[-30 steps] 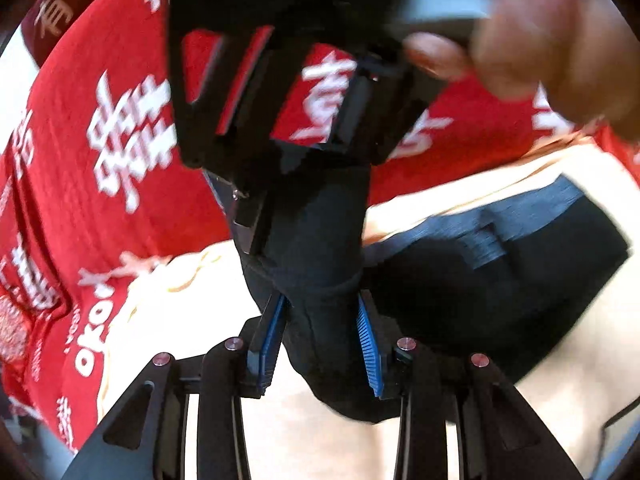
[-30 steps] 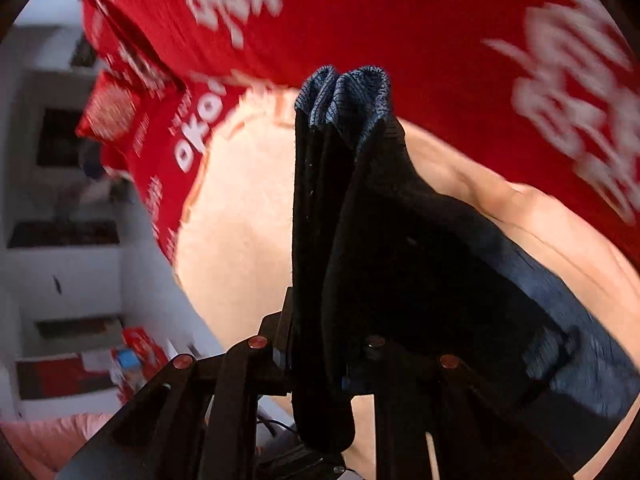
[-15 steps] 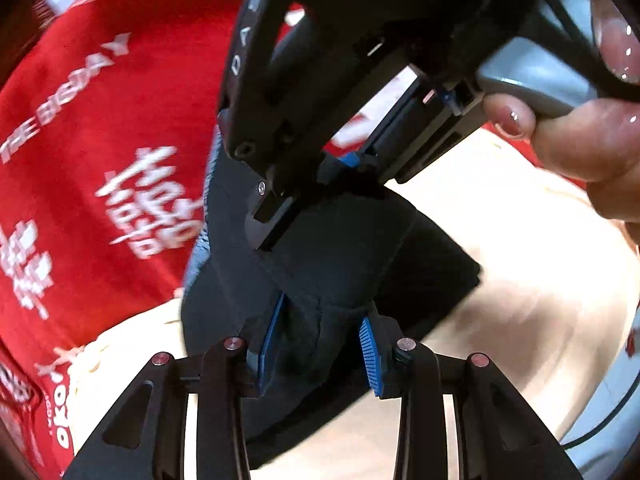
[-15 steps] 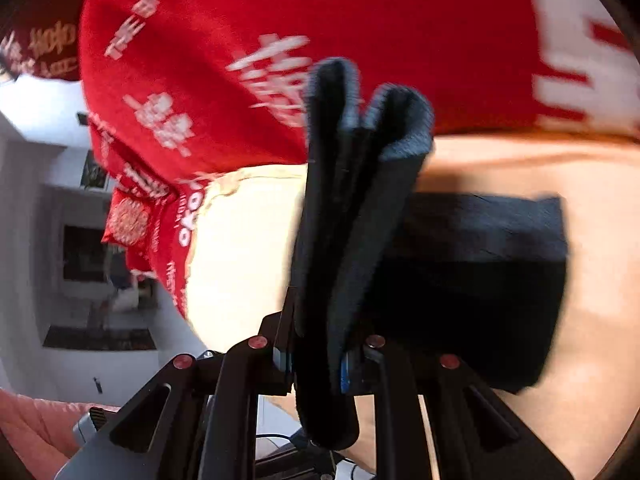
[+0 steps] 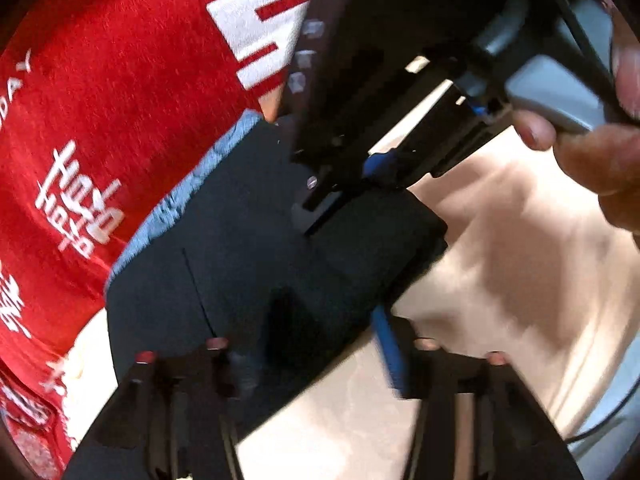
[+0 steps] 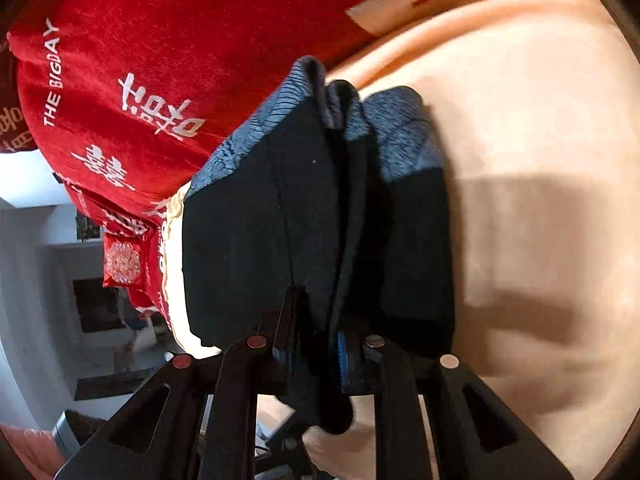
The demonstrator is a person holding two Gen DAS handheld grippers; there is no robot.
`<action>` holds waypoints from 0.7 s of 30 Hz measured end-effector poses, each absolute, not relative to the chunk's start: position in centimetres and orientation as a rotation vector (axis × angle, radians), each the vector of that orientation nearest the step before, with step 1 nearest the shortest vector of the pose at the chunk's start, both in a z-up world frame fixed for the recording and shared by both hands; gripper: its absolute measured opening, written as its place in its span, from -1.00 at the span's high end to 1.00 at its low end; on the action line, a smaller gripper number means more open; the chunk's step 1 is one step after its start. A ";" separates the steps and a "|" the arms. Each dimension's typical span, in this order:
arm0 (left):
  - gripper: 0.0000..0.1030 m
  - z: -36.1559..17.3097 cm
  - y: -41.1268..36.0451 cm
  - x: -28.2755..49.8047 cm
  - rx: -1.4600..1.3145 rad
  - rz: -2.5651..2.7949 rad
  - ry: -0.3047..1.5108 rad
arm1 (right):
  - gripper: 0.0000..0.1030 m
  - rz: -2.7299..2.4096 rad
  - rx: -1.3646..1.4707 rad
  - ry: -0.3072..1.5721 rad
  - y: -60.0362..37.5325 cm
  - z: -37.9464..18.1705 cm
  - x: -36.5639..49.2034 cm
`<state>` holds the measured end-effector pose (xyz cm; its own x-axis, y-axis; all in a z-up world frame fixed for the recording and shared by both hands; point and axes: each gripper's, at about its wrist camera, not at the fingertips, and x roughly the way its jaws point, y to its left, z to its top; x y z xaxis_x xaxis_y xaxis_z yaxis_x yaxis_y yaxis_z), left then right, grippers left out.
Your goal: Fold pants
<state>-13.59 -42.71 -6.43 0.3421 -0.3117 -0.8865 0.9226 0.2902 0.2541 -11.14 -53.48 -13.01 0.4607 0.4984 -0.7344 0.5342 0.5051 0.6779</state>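
The pants (image 5: 248, 248) are dark navy with a lighter blue waistband, folded into a thick bundle lying on the cream sheet (image 5: 520, 280). My left gripper (image 5: 316, 344) has its jaws spread wide, the blue pad (image 5: 390, 344) off the cloth at the right and the bundle's near edge between them. My right gripper (image 6: 316, 344) is shut on a bunched fold of the pants (image 6: 320, 216) and shows from outside in the left wrist view (image 5: 360, 184), pressing on the bundle's far end.
A red blanket with white characters (image 5: 100, 120) lies beside the pants at the left; it also shows in the right wrist view (image 6: 160, 60). A hand (image 5: 592, 152) holds the right gripper's handle. A room with shelves (image 6: 40, 280) is beyond the bed edge.
The hanging pants came down onto the sheet as a folded bundle. My left gripper's jaws have opened and let the cloth go. My right gripper still holds its fold.
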 end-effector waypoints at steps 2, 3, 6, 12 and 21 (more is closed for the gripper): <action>-0.41 -6.0 -42.1 -13.3 0.895 -0.939 0.832 | 0.65 -0.039 1.094 1.162 -53.3 -12.9 -11.6; -0.42 -5.8 -41.9 -13.2 0.890 -0.931 0.839 | 0.65 -0.047 1.079 1.168 -53.3 -12.7 -11.7; -0.42 -5.2 -40.7 -11.3 0.816 -0.882 0.947 | 0.63 -0.062 1.014 1.183 -52.9 -12.2 -11.6; -0.54 -4.7 -37.5 -5.7 0.590 -0.698 1.194 | 0.62 -0.104 0.893 1.210 -51.4 -11.3 -11.6; -0.54 -4.4 -33.7 -1.9 0.447 -0.580 1.316 | 0.55 -0.203 0.773 1.244 -49.1 -10.2 -11.6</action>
